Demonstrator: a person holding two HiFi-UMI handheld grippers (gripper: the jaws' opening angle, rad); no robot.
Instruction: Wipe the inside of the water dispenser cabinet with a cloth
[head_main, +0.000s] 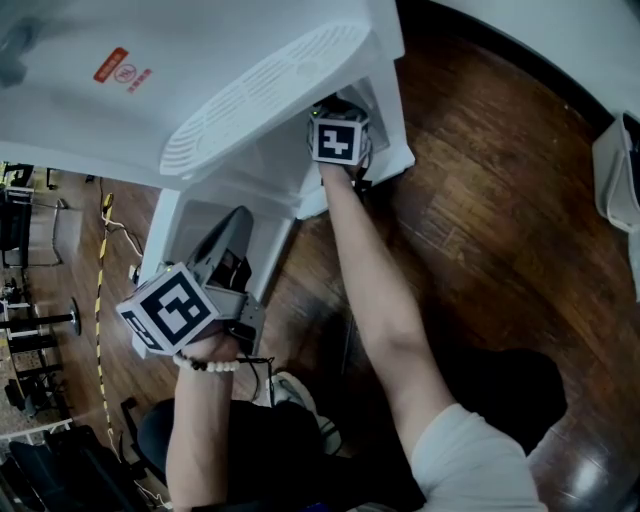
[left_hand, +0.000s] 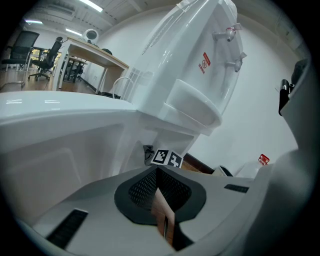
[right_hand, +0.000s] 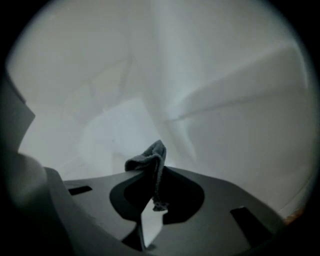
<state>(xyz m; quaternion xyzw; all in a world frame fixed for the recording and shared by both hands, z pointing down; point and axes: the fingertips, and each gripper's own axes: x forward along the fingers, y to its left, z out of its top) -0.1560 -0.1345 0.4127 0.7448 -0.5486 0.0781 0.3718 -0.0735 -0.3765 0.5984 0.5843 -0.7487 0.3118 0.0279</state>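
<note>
Material held: a crumpled, nubbly grey cloth (right_hand: 150, 160), pinched between the closed fingers of the right gripper (right_hand: 156, 172). It sits at lower centre of that view, inside the smooth white plastic cabinet (right_hand: 225, 115) of the water dispenser (head_main: 200, 80). The left gripper (left_hand: 156, 172) has mesh-textured black fingers, closed on nothing, outside the cabinet at lower left. The glossy dark wooden floor (head_main: 500, 220) fills the right.

Cloth (right_hand: 149, 161) between the jaws of the right hand-held gripper (right_hand: 153, 176), inside the cabinet (head_main: 268, 172); left hand-held gripper (head_main: 228, 240) outside, leftward.
</note>
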